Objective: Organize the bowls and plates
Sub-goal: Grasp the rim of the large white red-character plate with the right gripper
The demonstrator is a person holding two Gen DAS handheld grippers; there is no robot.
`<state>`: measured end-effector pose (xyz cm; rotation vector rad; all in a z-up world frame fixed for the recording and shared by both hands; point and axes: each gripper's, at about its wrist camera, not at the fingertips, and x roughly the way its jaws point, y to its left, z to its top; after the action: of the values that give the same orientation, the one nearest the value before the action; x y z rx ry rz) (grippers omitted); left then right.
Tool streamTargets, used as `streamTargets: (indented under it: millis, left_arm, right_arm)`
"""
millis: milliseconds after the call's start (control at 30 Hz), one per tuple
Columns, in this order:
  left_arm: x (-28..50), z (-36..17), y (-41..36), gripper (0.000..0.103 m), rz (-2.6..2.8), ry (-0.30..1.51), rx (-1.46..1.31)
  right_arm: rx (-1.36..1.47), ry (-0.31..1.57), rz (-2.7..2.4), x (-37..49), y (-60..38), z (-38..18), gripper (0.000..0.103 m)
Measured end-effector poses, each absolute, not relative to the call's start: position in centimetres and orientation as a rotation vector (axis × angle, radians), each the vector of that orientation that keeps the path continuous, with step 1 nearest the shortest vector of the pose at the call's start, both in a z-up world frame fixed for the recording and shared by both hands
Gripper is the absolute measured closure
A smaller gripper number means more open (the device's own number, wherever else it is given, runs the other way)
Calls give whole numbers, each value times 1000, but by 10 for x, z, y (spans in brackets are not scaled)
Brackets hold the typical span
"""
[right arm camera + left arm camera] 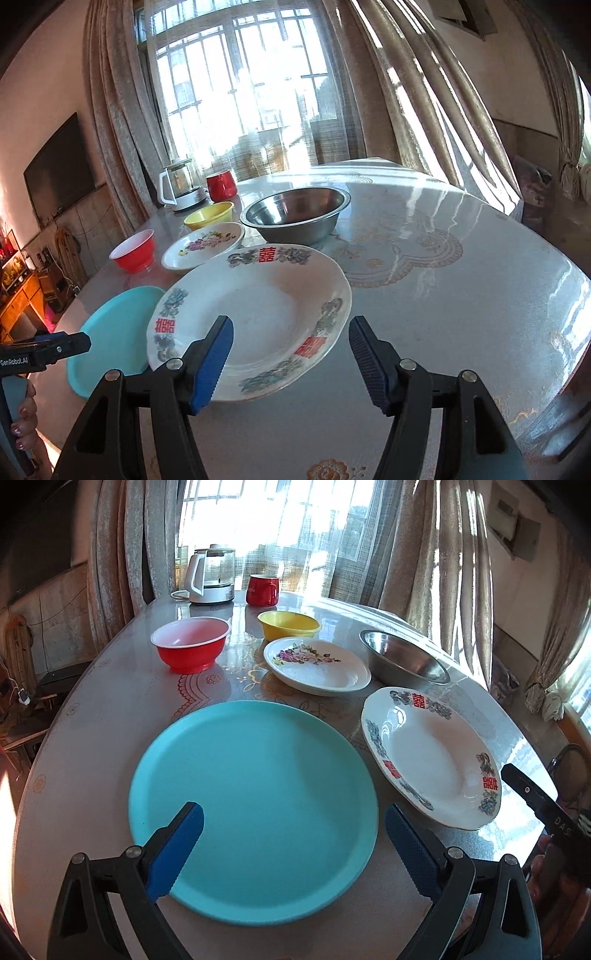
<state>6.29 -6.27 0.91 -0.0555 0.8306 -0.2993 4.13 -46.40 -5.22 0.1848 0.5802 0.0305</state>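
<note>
A large turquoise plate (255, 805) lies flat at the table's near side, under my open, empty left gripper (293, 825). Right of it lies a white plate with red characters (428, 753), also in the right wrist view (255, 310), where my open, empty right gripper (291, 336) hovers over its near rim. Behind stand a floral plate (317, 664), a steel bowl (402, 661), a yellow bowl (288, 624) and a red bowl (190, 642). The turquoise plate (114, 343) shows at left in the right wrist view.
A glass kettle (212, 576) and a red mug (262, 589) stand at the table's far edge by the curtained window. The round table (461, 277) has a patterned glossy cover, with open surface to the right of the steel bowl (295, 214).
</note>
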Motion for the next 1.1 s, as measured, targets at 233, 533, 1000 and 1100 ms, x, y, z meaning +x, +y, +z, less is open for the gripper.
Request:
streamTargets:
  millis: [233, 533, 1000, 1100]
  left_arm:
    - [77, 14, -78, 4, -381, 822, -118]
    - [98, 9, -86, 4, -455, 872, -247]
    - [102, 8, -115, 12, -445, 812, -98]
    - [104, 8, -124, 13, -455, 798, -56]
  right_arm:
    - [288, 637, 79, 79, -491, -67, 20]
    - [307, 706, 127, 107, -491, -81, 54]
    - [453, 751, 222, 118, -504, -93, 77]
    - [464, 753, 210, 118, -506, -94, 84]
